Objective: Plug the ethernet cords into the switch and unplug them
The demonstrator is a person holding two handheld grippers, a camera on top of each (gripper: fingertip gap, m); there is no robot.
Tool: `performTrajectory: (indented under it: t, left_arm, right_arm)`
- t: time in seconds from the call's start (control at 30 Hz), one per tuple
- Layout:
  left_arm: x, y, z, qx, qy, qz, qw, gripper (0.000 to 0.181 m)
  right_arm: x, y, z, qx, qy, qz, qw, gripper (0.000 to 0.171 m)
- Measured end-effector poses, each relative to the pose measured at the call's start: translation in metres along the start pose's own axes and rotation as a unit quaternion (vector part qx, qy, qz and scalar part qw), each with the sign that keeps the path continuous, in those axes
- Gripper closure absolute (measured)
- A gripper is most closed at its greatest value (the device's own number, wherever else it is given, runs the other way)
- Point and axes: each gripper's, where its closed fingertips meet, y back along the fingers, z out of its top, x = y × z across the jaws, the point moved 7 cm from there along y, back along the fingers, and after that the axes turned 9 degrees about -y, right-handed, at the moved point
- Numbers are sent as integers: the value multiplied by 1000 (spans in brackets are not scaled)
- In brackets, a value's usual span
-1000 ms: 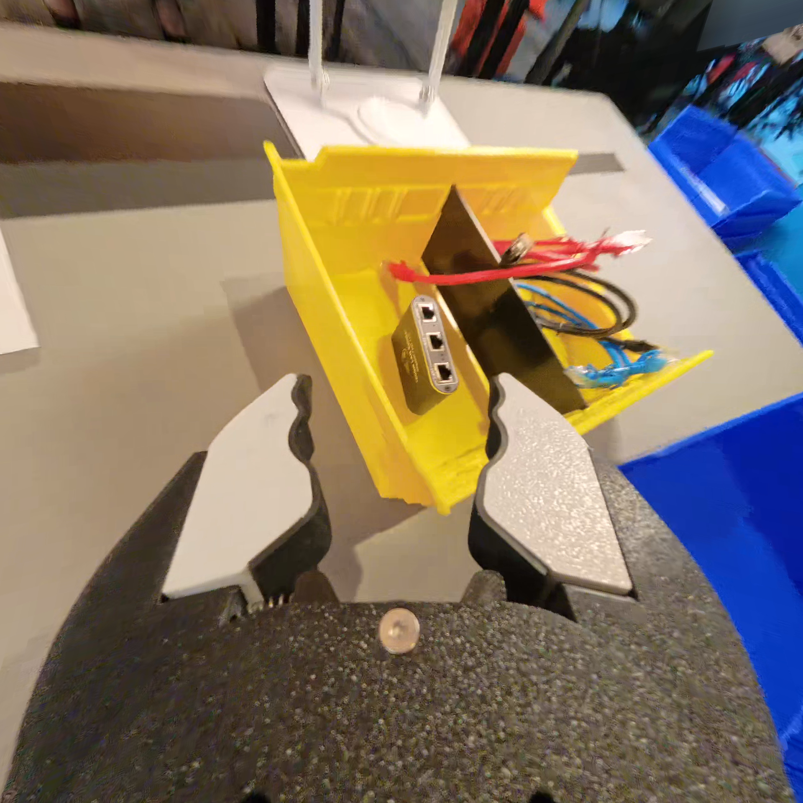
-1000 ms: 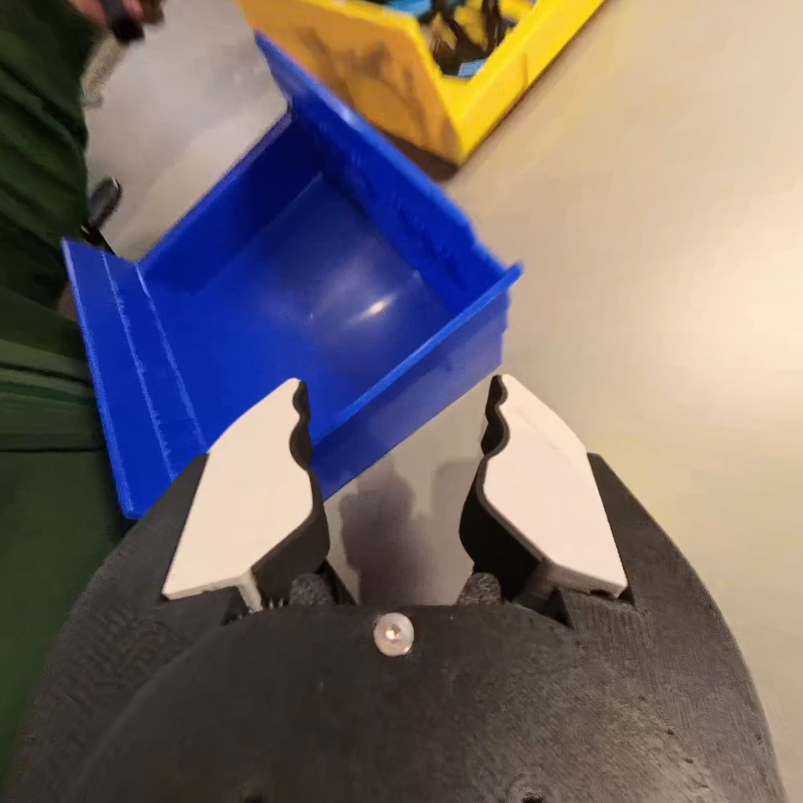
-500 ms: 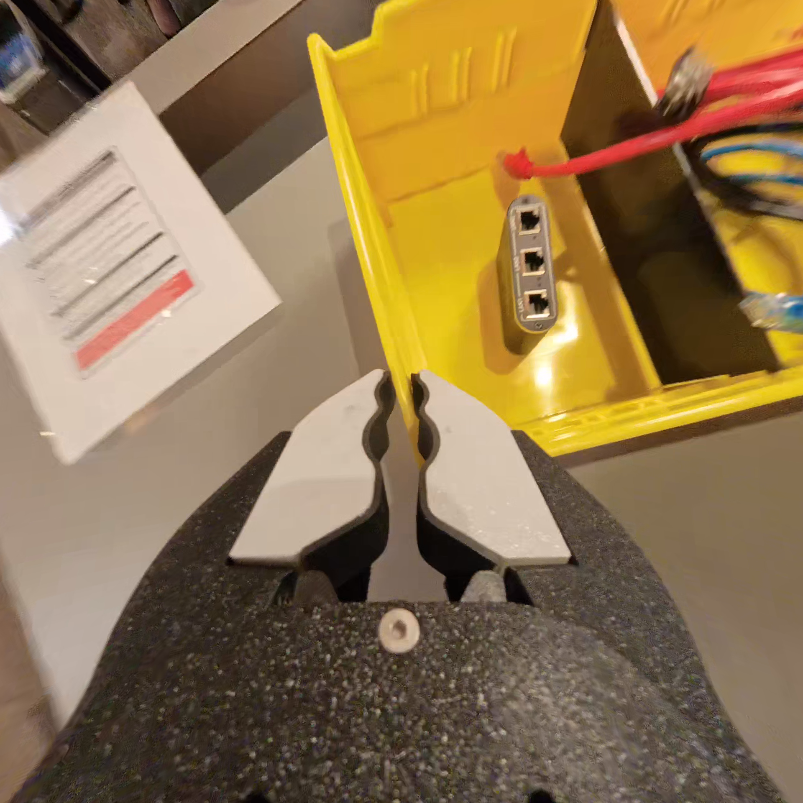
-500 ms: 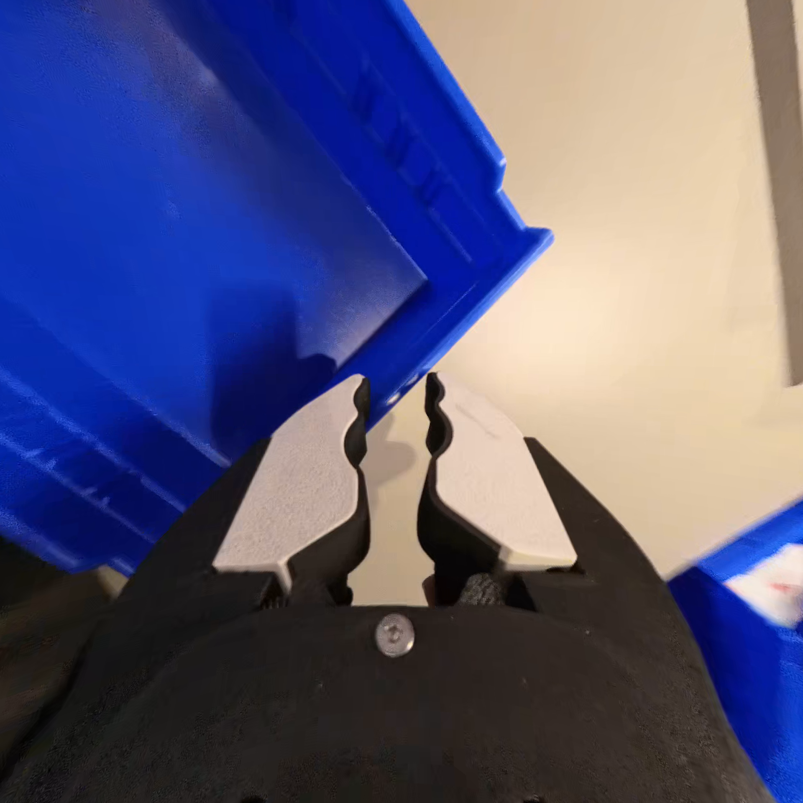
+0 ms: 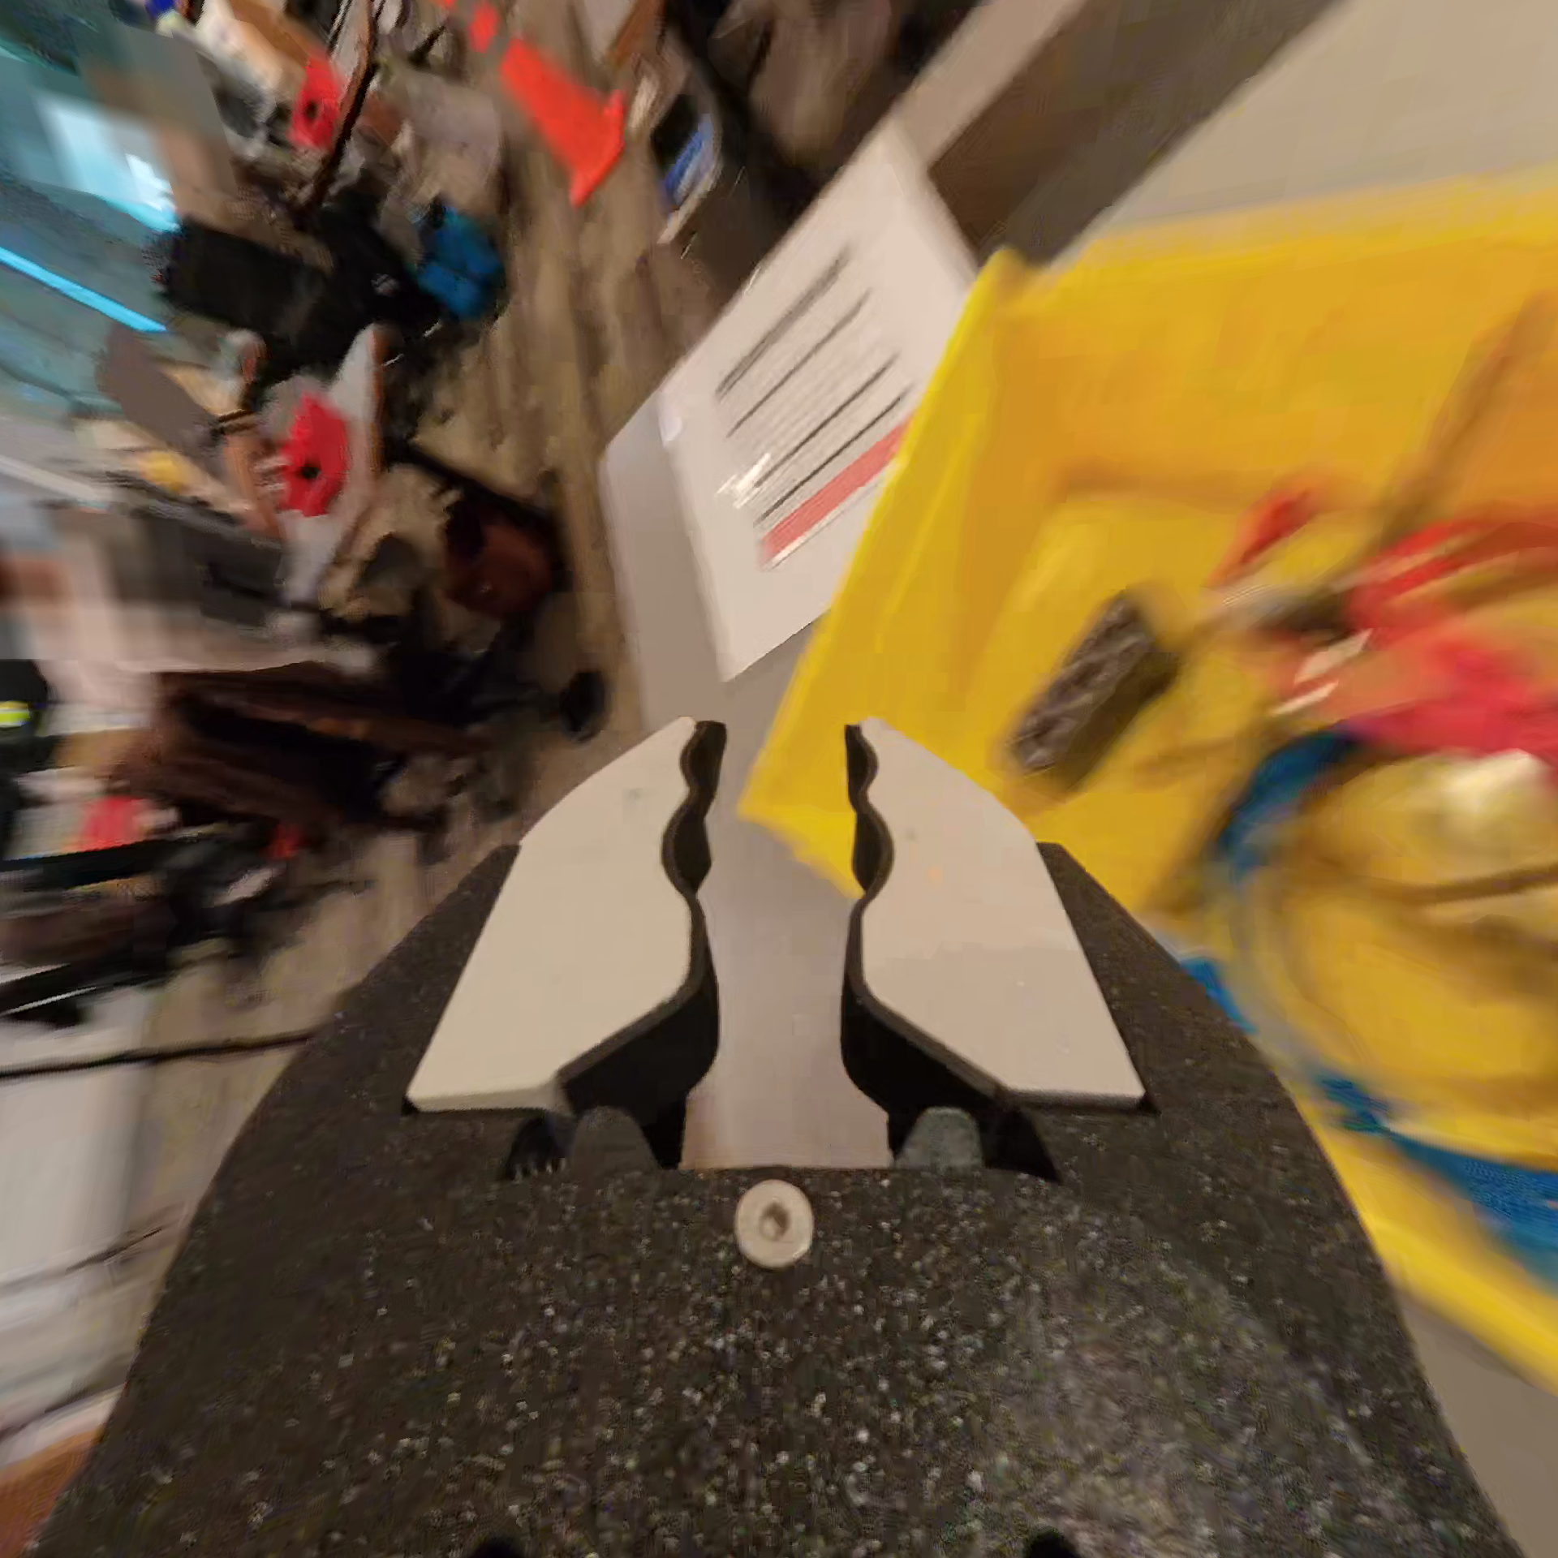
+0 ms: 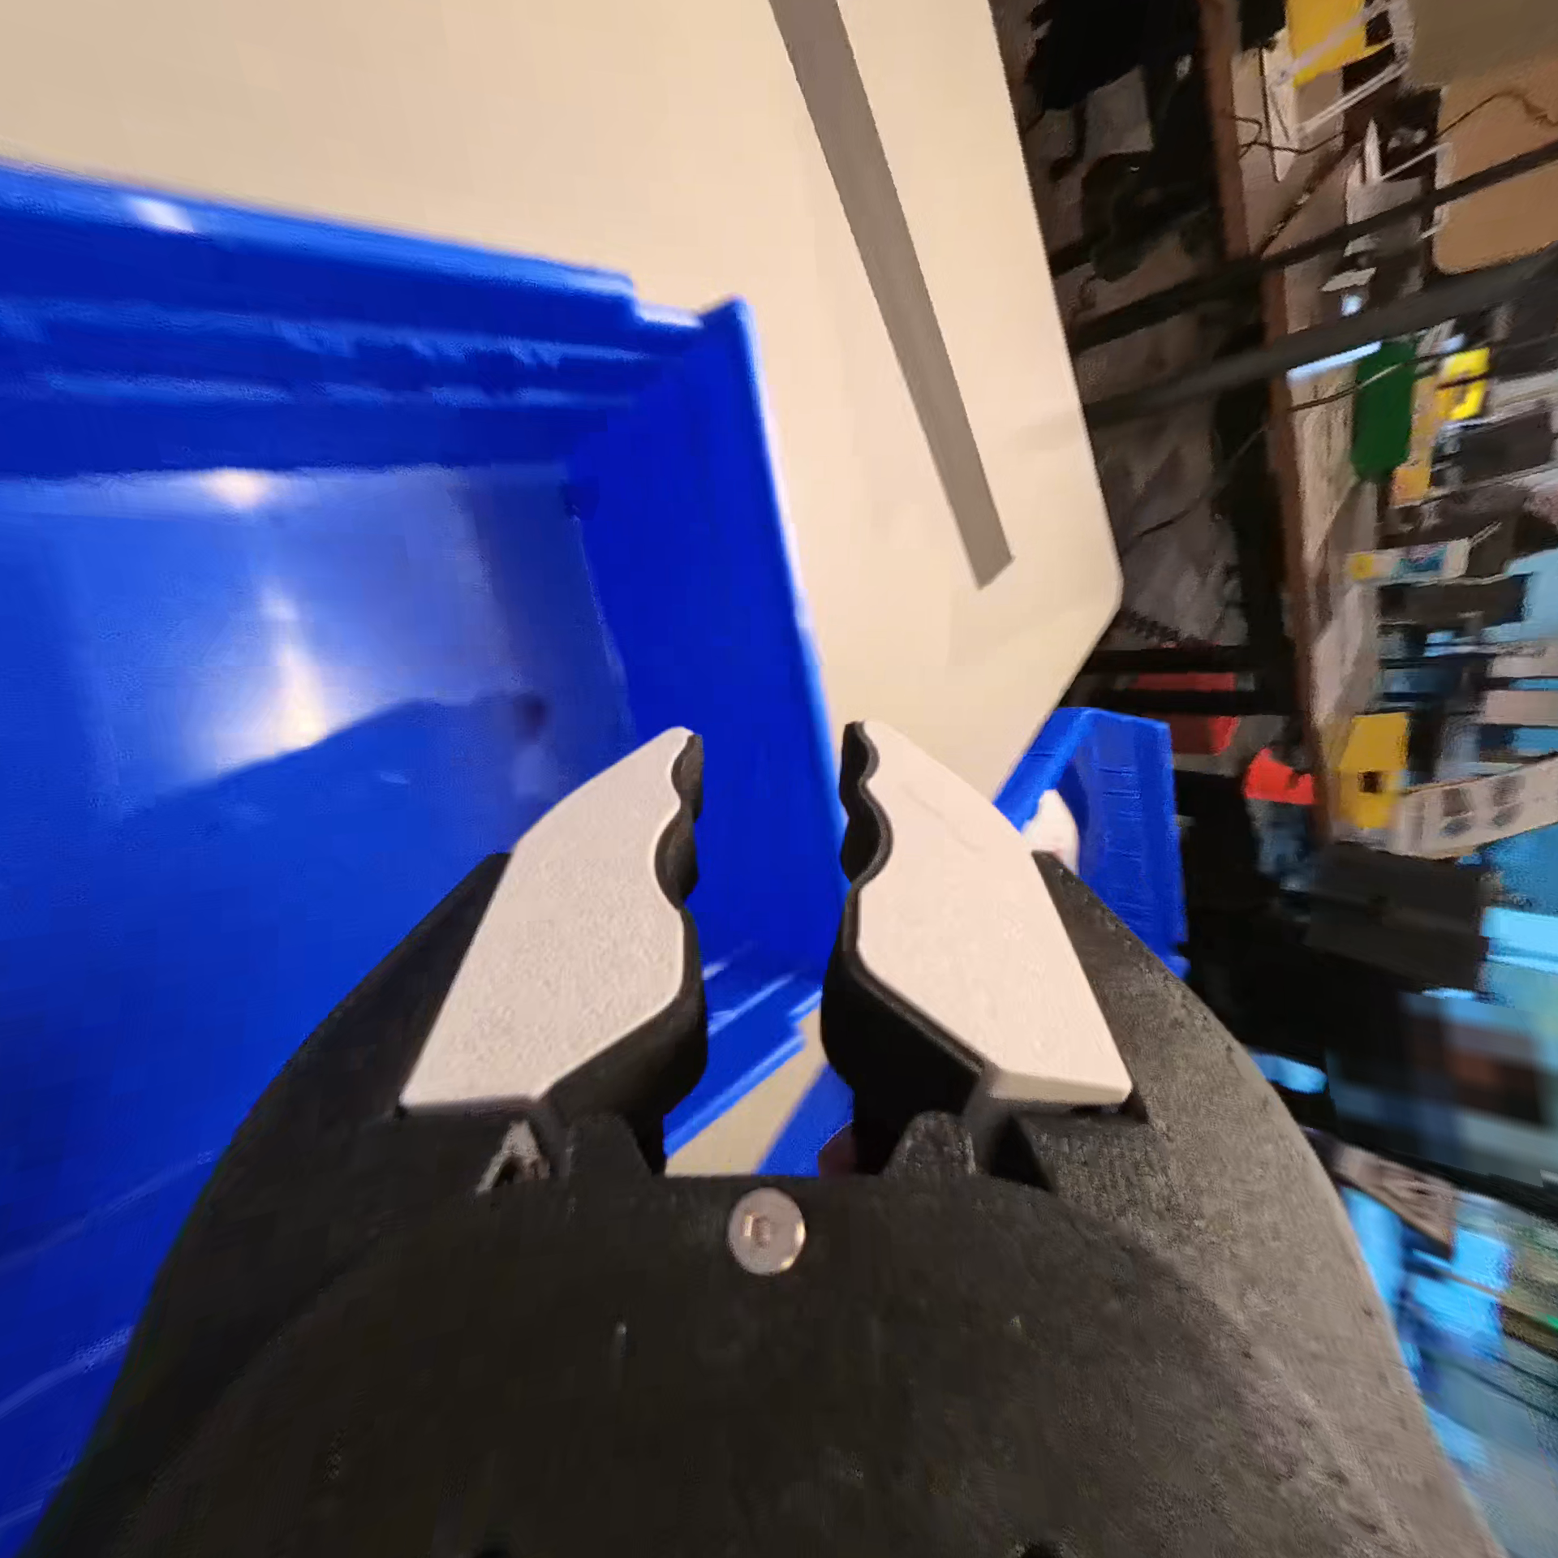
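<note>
The left wrist view is smeared by motion. A yellow bin point(image 5: 1096, 405) fills its right side. A dark switch point(image 5: 1087, 700) lies inside it, with red cords point(image 5: 1450, 674) and blue cords point(image 5: 1281, 784) blurred beyond. My left gripper point(image 5: 784, 742) stands partly open and empty, just left of the bin's near corner. My right gripper point(image 6: 771, 750) is partly open and empty, with its tips over the wall of a blue bin point(image 6: 337, 674). No cord or switch shows in the right wrist view.
A white laminated sheet point(image 5: 809, 438) lies on the table left of the yellow bin. A second blue bin point(image 6: 1121, 801) sits at the table's edge, right of the first. A grey strip point(image 6: 894, 278) crosses the pale tabletop point(image 6: 590, 126). Cluttered shelves lie beyond the table.
My left gripper swung left and tilted, and its jaws went from wide, to nearly shut, to partly apart. My right gripper narrowed and swung right along the blue bin toward the table's edge.
</note>
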Motion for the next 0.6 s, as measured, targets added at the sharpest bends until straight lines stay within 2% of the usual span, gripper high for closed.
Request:
performTrajectory:
  t: [0.03, 0.13, 0.2, 0.3, 0.43, 0.53, 0.6]
  left_arm:
    - [-17, 18, 17, -51, 49, -36, 997, 146]
    - [-82, 65, 68, -179, 136, -143, 964, 131]
    - [-127, 82, 90, -211, 157, -169, 950, 125]
    - [-190, 82, 109, -217, 189, -198, 937, 111]
    - [-230, 55, 116, -175, 222, -134, 950, 100]
    - [-239, 31, 116, -138, 239, -92, 957, 99]
    - [-239, 16, 115, -117, 256, -70, 957, 102]
  right_arm:
    - [12, 12, 0, -15, -30, 20, 999, 137]
    - [55, 43, -3, -36, -103, 82, 991, 134]
    - [78, 57, -7, -19, -122, 79, 989, 129]
    - [108, 77, -8, -53, -176, 115, 976, 119]
    - [150, 90, 4, -112, -255, 190, 941, 95]
    - [180, 88, 23, -153, -301, 208, 918, 81]
    - [194, 75, 33, -146, -317, 188, 918, 75]
